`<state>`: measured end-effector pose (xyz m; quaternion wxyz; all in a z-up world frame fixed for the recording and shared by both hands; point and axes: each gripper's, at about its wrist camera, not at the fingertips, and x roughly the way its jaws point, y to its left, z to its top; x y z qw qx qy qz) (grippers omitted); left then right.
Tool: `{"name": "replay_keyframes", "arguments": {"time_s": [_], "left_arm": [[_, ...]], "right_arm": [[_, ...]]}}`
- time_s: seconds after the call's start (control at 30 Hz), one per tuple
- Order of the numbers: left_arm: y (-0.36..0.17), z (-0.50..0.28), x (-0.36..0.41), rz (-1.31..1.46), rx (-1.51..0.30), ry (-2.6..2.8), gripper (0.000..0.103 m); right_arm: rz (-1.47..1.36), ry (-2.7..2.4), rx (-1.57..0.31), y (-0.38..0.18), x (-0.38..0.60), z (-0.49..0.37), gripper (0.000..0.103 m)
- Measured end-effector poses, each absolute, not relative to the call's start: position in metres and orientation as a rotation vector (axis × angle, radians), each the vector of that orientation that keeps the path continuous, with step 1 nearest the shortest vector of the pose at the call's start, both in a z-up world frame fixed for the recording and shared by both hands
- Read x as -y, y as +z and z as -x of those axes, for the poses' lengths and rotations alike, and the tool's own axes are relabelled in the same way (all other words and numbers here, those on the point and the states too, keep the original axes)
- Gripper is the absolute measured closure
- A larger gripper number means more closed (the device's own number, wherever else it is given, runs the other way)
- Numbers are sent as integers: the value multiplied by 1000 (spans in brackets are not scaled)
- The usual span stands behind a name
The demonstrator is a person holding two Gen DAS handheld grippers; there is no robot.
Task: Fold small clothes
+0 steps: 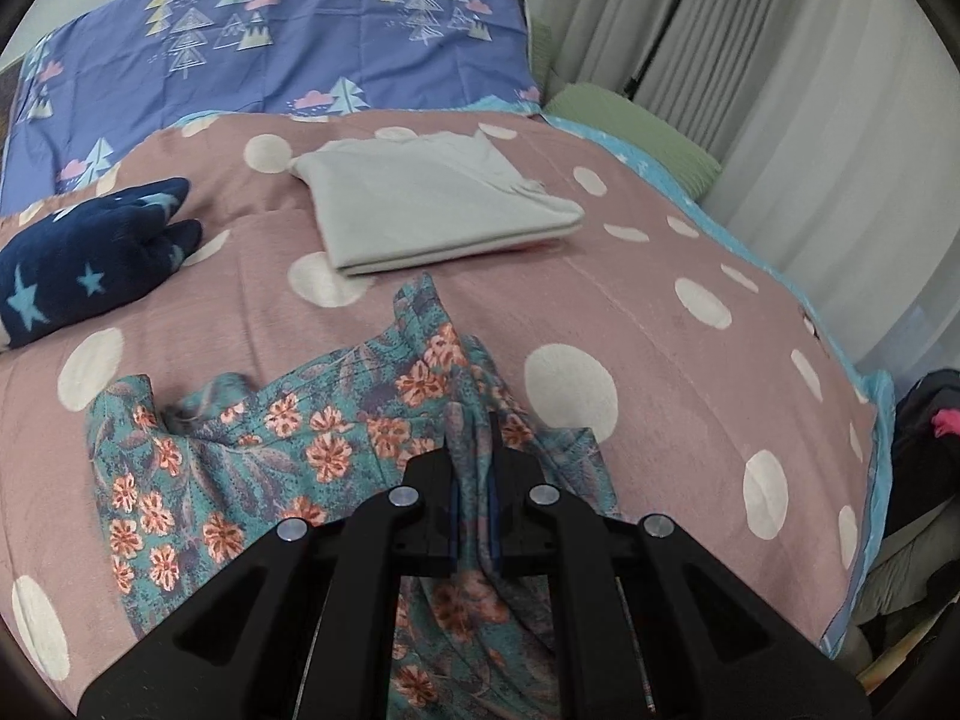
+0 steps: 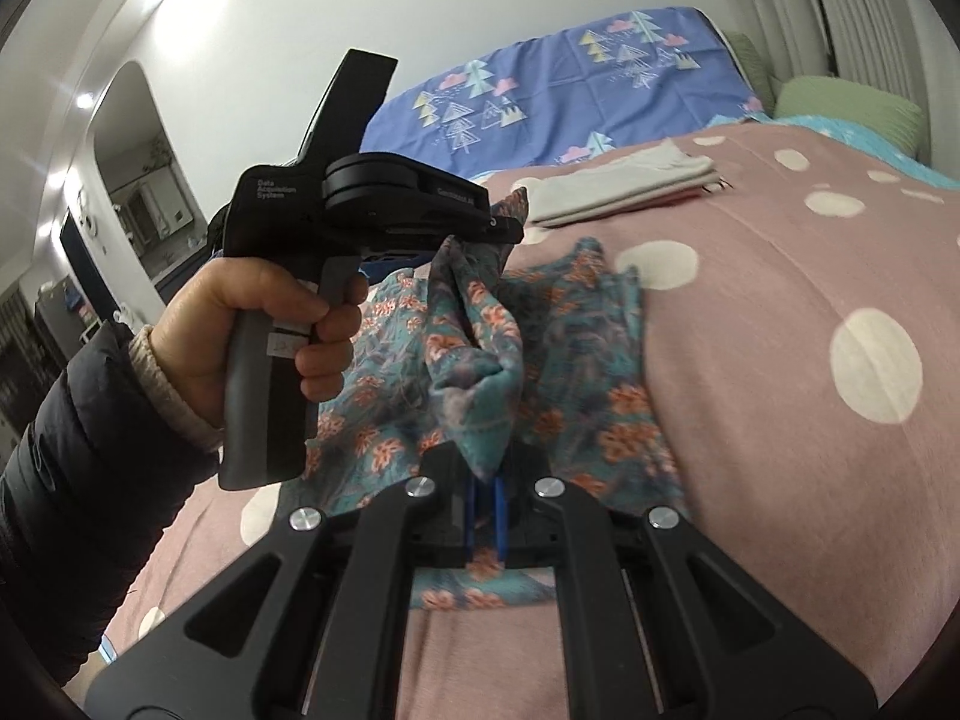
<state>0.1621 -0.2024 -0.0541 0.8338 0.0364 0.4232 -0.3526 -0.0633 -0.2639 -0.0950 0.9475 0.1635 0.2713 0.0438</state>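
Pink fleece with white dots covers the bed (image 1: 660, 312), and a blue pillowcase (image 1: 288, 42) printed with trees stands at its head, with a green cushion (image 1: 636, 126) beside it near the pale curtains (image 1: 750, 60). A dark blue plush with light stars (image 1: 84, 258) lies on the blanket off to one side. Next down in size, the floral garment (image 1: 252, 456), teal with orange flowers, sprawls crumpled on the near part of the bed, partly lifted. Beyond it, well apart, a folded grey garment (image 1: 432, 204) lies flat on the blanket. The left gripper (image 1: 474, 450) has its jaws clenched on a bunched fold of the floral garment; in the right wrist view it is seen from the side, raised over the bed, with cloth hanging from its tip. The left hand (image 2: 264, 324) grips its handle, in a dark jacket sleeve. The right gripper (image 2: 486, 468) likewise has its jaws clamped on another fold of the same garment, just above the blanket.
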Motion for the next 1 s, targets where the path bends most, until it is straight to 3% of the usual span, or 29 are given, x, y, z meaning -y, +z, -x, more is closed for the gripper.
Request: {"name": "replay_keyframes", "arguments": {"time_s": [0.3,0.33,0.37,0.57,0.73,0.8,1.0], "left_arm": [[-76,-156,248,-269,-910,-668,94],[-77,-155,251,-286,-909,-661,88],[-75,-154,252,-284,-906,-659,75],[-19,-110,218,-227,-705,-679,35],[-9,-57,159,-262,-632,-662,28],[-18,-30,127,-269,-639,-662,23],[-63,38,66,-368,-690,-612,21]], "right_arm": [[-421,73,-590,-110,289,63,99],[-443,80,-602,-113,292,62,99],[-461,86,-610,-116,296,62,99],[-583,152,-668,-130,311,62,99],[-591,167,-670,-129,313,64,99],[-602,173,-672,-128,315,66,98],[-622,181,-677,-122,317,67,98]]}}
